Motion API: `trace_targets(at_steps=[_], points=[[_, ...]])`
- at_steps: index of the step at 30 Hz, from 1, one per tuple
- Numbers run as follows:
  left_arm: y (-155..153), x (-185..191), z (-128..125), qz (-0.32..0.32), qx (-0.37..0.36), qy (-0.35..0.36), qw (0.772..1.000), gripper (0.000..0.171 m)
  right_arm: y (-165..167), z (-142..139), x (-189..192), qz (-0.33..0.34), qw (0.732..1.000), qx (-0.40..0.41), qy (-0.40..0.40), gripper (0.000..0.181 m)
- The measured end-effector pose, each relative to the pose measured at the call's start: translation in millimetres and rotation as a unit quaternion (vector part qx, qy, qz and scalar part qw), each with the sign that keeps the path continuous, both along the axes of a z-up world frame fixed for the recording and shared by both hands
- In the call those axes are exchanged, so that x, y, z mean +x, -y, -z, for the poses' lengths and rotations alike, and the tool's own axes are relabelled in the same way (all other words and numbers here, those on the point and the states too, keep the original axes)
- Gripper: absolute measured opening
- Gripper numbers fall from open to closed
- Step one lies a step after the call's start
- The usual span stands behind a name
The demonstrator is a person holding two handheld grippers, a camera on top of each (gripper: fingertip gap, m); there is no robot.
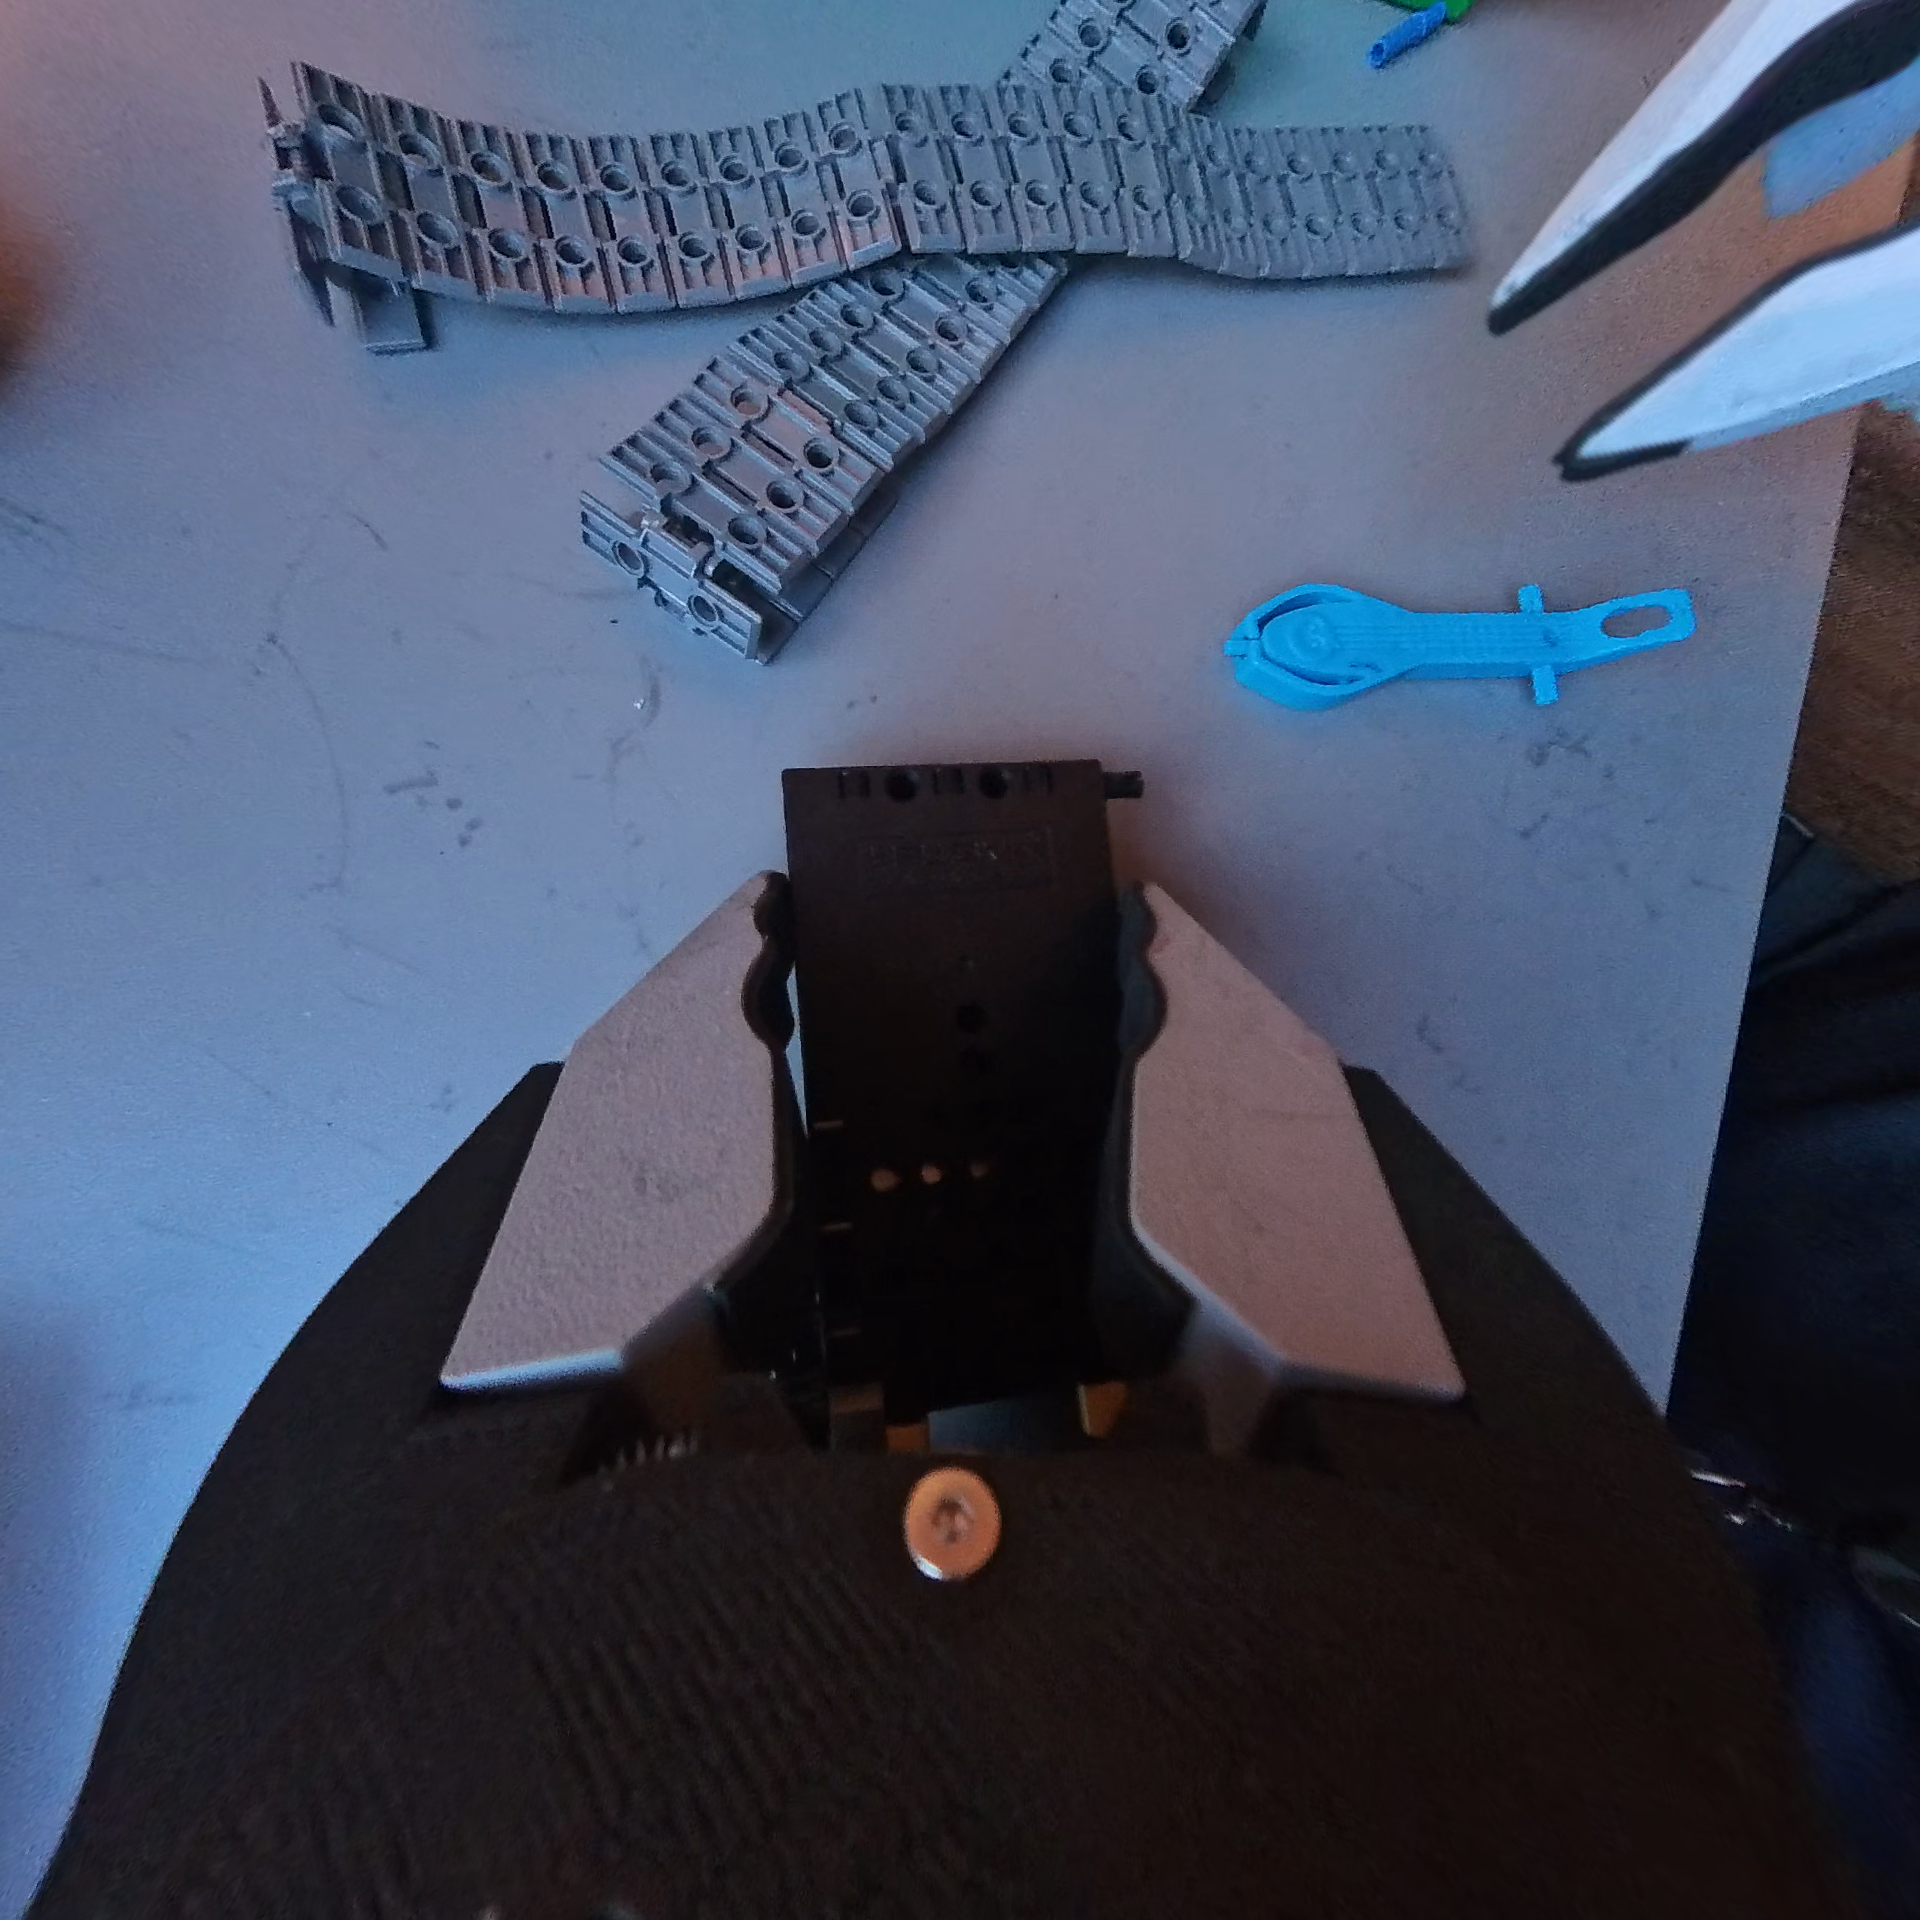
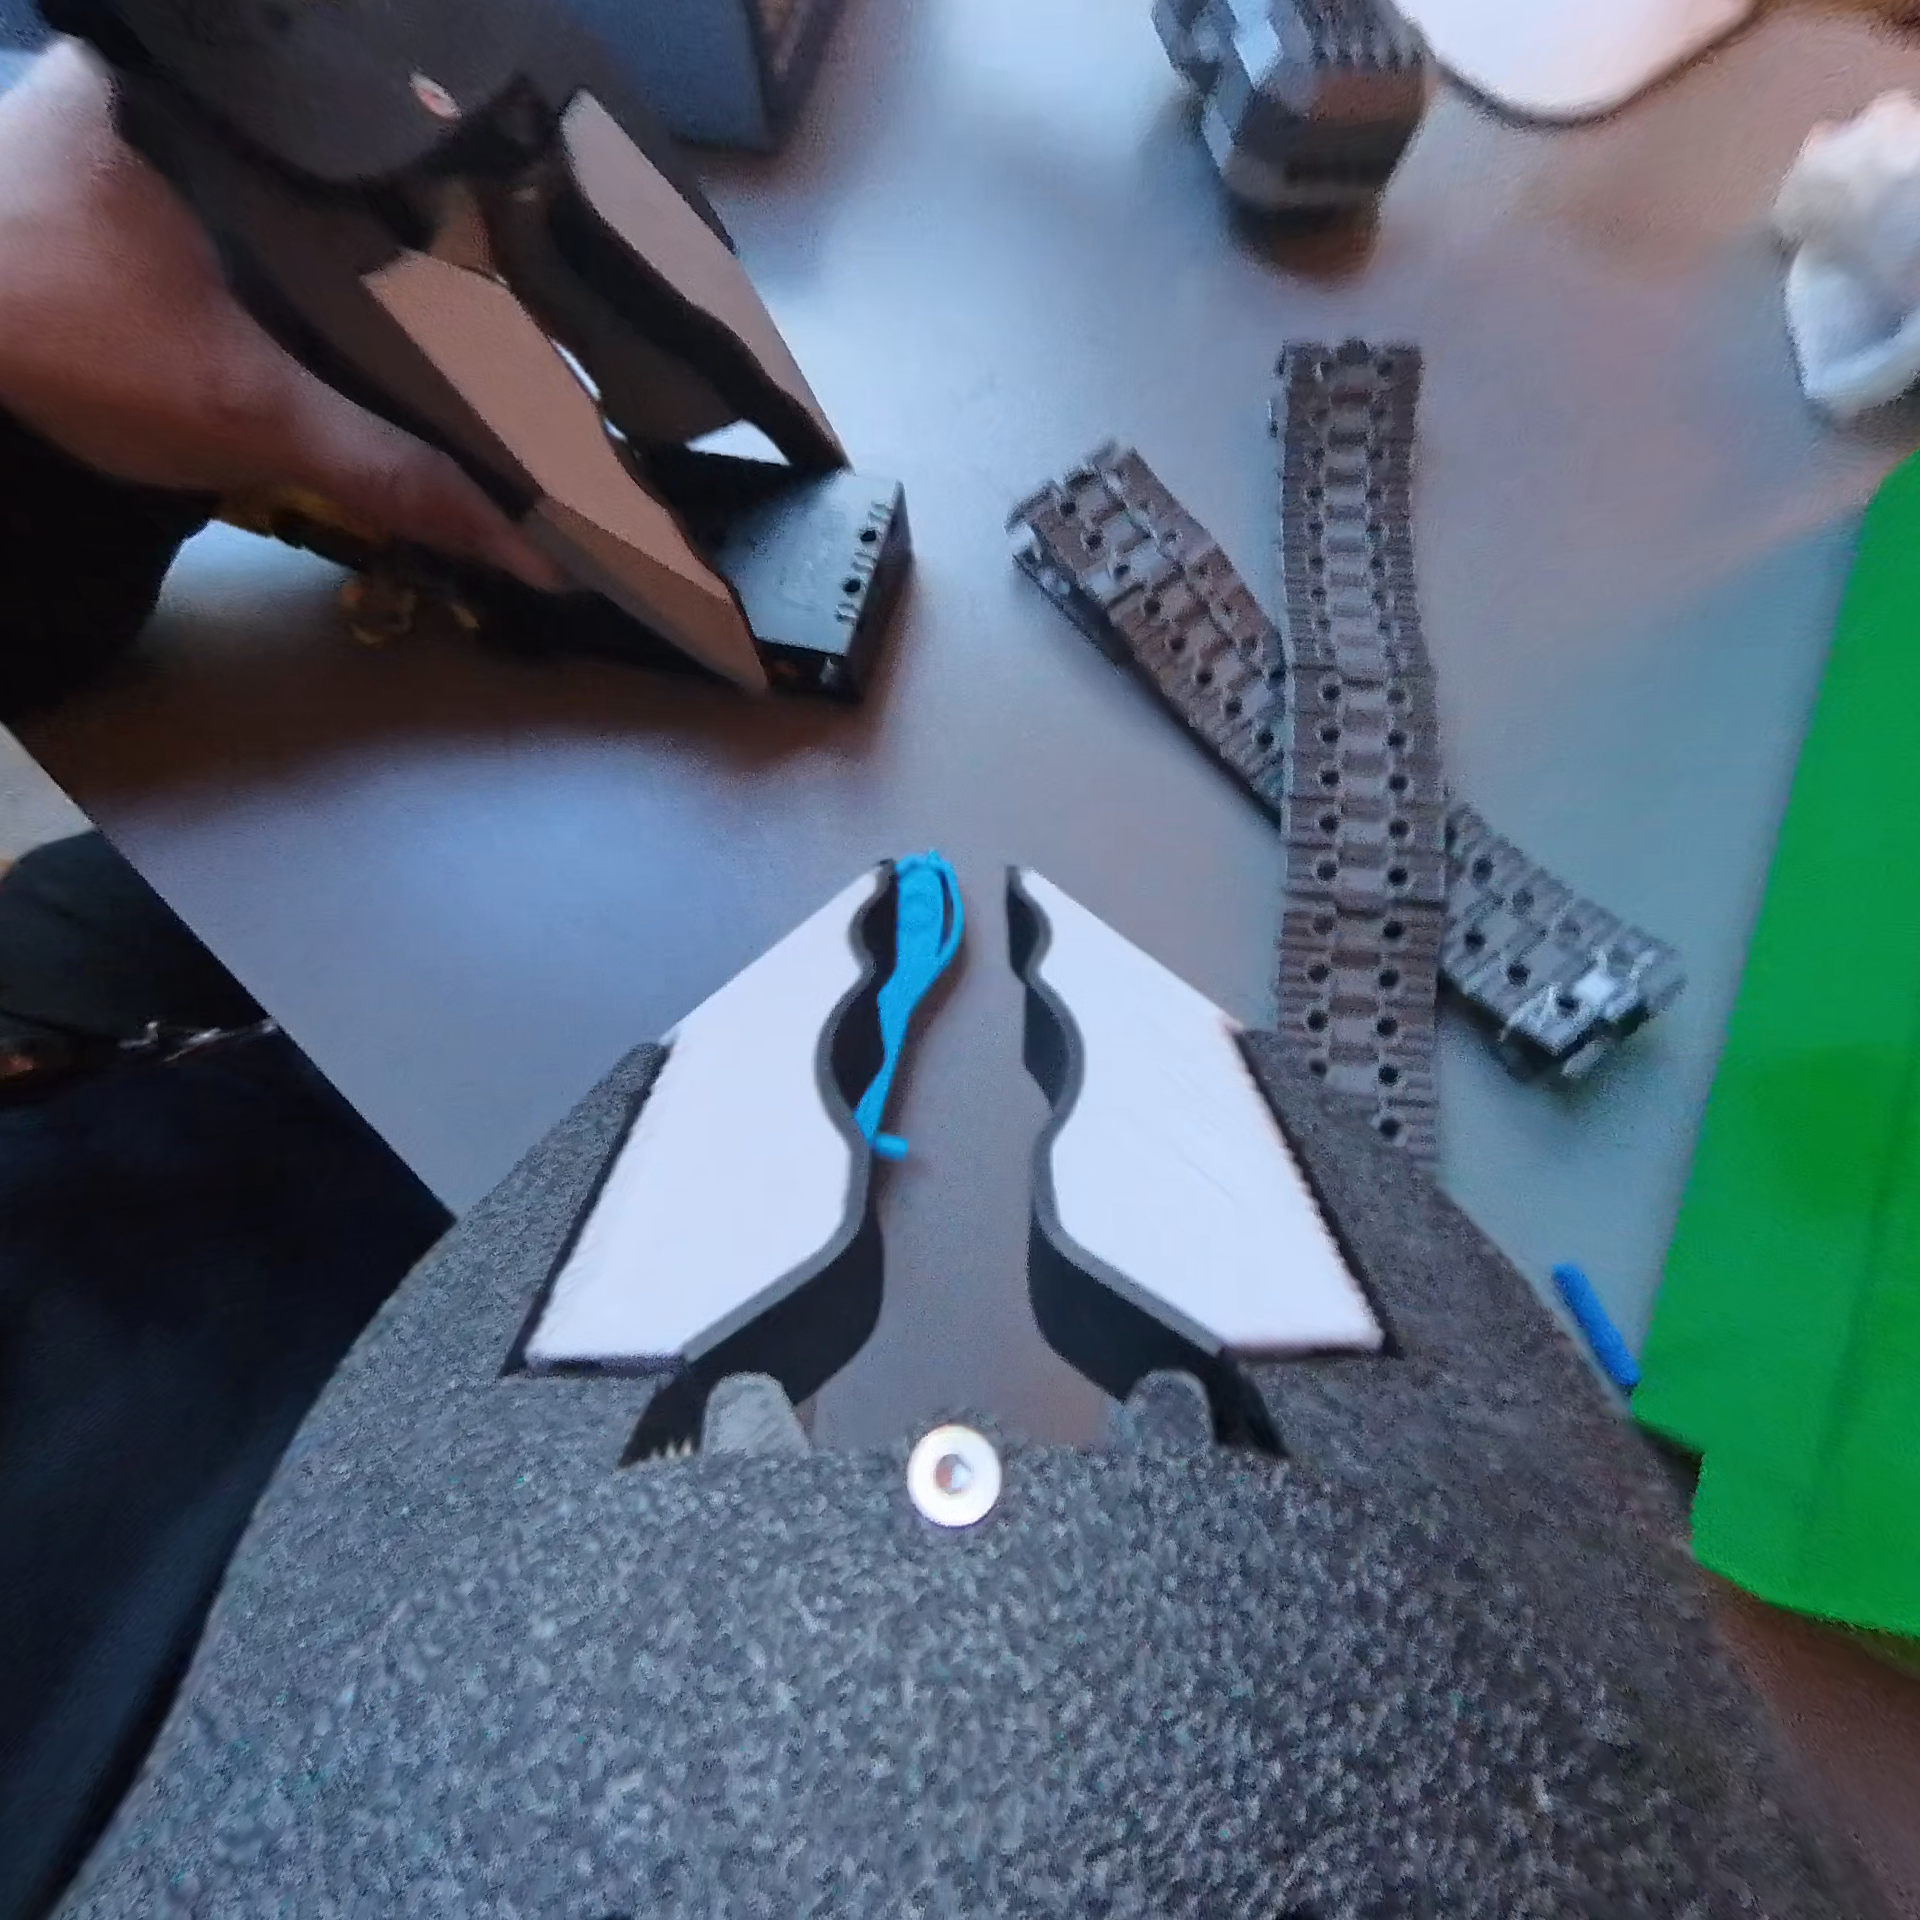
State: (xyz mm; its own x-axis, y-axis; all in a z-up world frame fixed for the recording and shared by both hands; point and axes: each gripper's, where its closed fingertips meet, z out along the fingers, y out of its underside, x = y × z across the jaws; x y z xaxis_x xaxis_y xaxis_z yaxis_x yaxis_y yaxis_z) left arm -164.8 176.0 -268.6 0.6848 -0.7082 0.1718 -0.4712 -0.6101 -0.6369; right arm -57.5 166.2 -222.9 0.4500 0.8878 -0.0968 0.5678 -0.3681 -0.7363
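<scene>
Black rectangular block: plastic, perforated with small holes, flat on the grey table; lower centre of the left wrist view, upper left of the right wrist view. Pinched on both long sides by the left gripper, whose fingers press against it. A hand holds this gripper in the upper left of the right wrist view.

Blue plastic tool: flat, rounded head, looped tail, lying on the table right of centre in the left wrist view. In the right wrist view it lies between the fingers of the right gripper, close to the left one; contact cannot be told. That gripper's jaws stand spread, nothing clamped.

Grey link strips: two perforated segmented bands, crossed over each other, upper part of the left wrist view; right of centre in the right wrist view.

Green sheet: right edge of the right wrist view, with a small blue peg just beside it.
</scene>
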Motion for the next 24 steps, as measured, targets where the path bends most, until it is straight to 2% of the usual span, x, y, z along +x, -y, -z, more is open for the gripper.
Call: trace_targets(at_steps=[4,8,10,12,19,24], points=[[0,1,0,0.000,0.000,0.001,1.000,0.062,17,30,9,-0.003,0.998,-0.067,0.019,0.036],[1,3,0,0.002,0.001,0.001,1.000,0.062,24,52,6,-0.017,0.997,-0.051,0.062,0.043],[1,4,0,0.000,0.000,0.002,1.000,0.062,24,54,3,-0.031,0.997,-0.030,0.071,0.036],[1,6,-1,0.000,0.001,0.003,1.000,0.062,25,55,0,-0.051,0.995,-0.013,0.079,0.008],[7,18,-15,0.024,0.025,0.052,0.998,0.061,24,54,-3,-0.075,0.995,0.038,0.051,0.008],[10,17,-16,0.030,0.041,0.028,0.998,0.063,25,54,-3,-0.086,0.993,0.056,0.053,0.008]])
